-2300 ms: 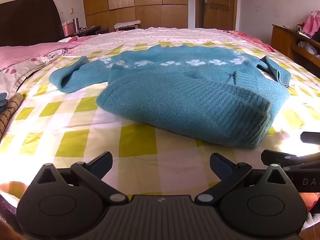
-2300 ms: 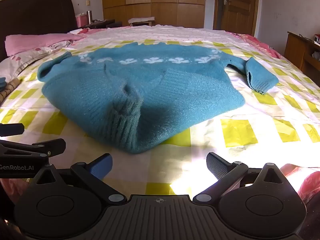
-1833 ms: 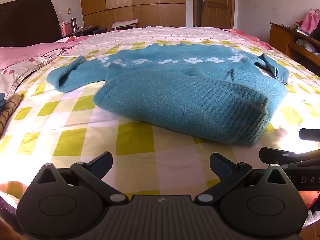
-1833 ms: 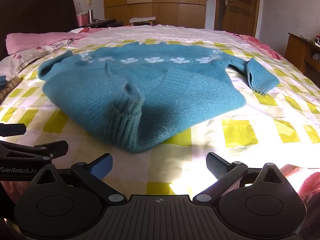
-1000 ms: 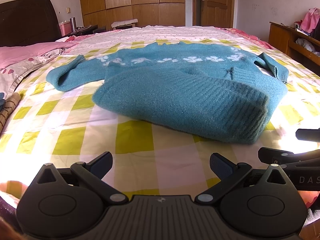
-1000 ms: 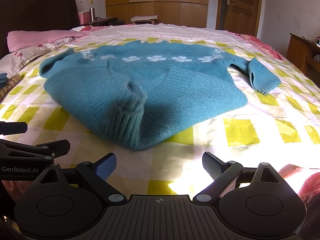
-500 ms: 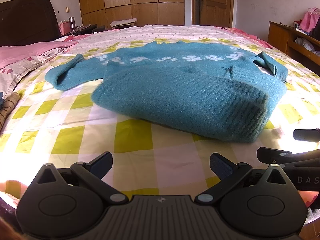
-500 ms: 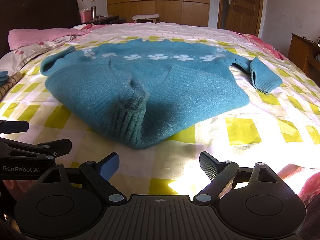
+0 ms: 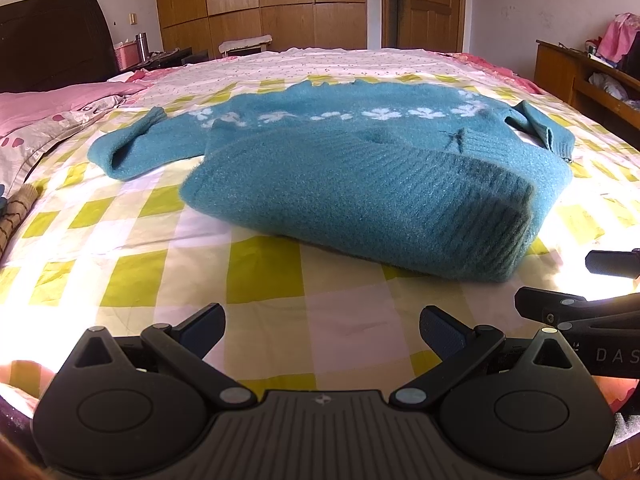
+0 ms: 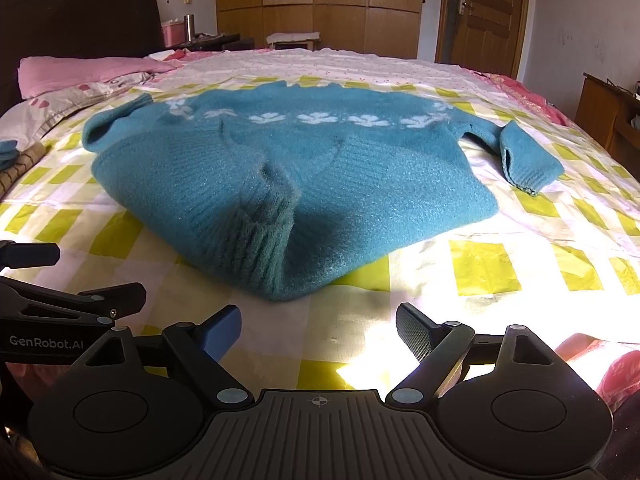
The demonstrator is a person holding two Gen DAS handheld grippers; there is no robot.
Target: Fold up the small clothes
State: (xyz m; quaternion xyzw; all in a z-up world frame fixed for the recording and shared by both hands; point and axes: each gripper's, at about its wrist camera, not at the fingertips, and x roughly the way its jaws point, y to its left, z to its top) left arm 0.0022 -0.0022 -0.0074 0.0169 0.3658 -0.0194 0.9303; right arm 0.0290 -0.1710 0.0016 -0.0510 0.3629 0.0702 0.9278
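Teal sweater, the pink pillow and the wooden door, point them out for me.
teal sweater (image 10: 360, 184), right wrist view, on the folded body.
pink pillow (image 10: 80, 68), right wrist view, on its top face.
wooden door (image 10: 484, 16), right wrist view, on the middle panel.

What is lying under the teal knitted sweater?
The teal knitted sweater lies on a yellow-and-white checked bedsheet. Its lower half is folded over itself; whatever is beneath the folded layers stays covered.
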